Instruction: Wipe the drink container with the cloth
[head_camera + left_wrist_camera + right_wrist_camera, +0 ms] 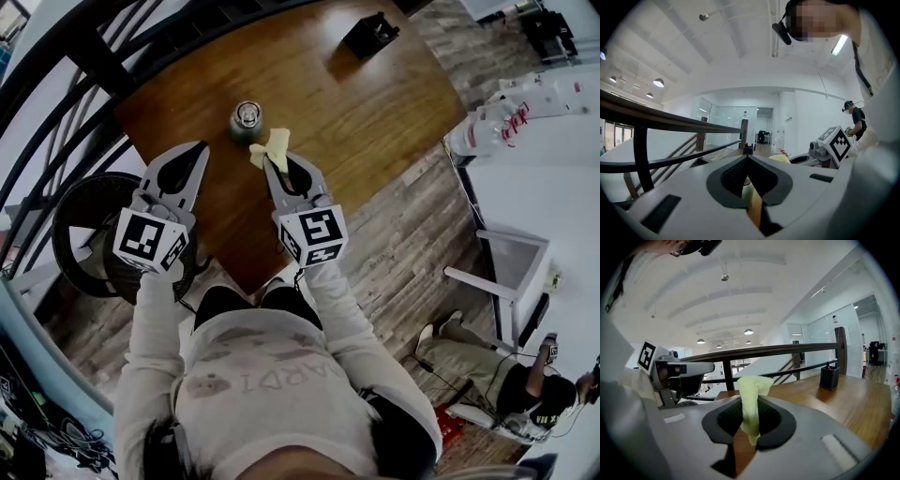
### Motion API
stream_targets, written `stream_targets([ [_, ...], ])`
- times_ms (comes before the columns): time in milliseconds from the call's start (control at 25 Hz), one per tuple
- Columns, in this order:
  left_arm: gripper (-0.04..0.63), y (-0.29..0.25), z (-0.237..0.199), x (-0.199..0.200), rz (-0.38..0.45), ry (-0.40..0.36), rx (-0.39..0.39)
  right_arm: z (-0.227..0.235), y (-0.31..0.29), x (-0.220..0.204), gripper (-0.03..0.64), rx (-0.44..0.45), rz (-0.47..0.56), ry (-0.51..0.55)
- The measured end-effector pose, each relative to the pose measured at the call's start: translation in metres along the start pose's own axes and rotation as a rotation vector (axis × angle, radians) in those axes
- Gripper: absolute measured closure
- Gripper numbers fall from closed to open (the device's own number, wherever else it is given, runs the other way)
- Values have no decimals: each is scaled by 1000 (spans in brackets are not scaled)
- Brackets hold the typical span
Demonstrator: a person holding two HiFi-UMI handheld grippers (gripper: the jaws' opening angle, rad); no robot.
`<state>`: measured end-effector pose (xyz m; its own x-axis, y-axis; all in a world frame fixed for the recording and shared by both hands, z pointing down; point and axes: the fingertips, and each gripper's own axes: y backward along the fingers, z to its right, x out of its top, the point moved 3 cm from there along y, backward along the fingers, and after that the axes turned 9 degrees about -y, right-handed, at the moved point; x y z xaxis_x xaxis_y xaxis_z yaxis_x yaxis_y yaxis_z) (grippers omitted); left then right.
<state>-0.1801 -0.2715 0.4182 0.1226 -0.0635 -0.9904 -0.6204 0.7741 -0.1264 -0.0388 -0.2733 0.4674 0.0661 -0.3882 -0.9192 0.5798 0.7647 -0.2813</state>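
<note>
Over the near part of the tabletop (375,103), the cloth (273,146) is held just beside the drink container (246,120).
The cloth is pinched in the closed jaws of the right gripper (272,161). The container stands upright slightly ahead and left of it, so the right side is judged nearer. The left gripper (200,148) is seen with jaws together on nothing.

Shirt (272,380) print illegible; red print on bottle (487,127) illegible too.

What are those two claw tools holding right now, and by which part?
The right gripper pinches a pale yellow cloth near one end, most of it sticking out past the jaw tips. The left gripper holds nothing.
</note>
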Motion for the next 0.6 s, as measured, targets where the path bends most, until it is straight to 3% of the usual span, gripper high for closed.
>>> stream_targets([
  [240,594,-43,-22,-16,-36,-24,-61,9,-23,-9,555,-3,-35,-7],
  [600,594,-96,-26,-40,-161,-117,-161,23,-37,-25,555,-12,-72,-40],
])
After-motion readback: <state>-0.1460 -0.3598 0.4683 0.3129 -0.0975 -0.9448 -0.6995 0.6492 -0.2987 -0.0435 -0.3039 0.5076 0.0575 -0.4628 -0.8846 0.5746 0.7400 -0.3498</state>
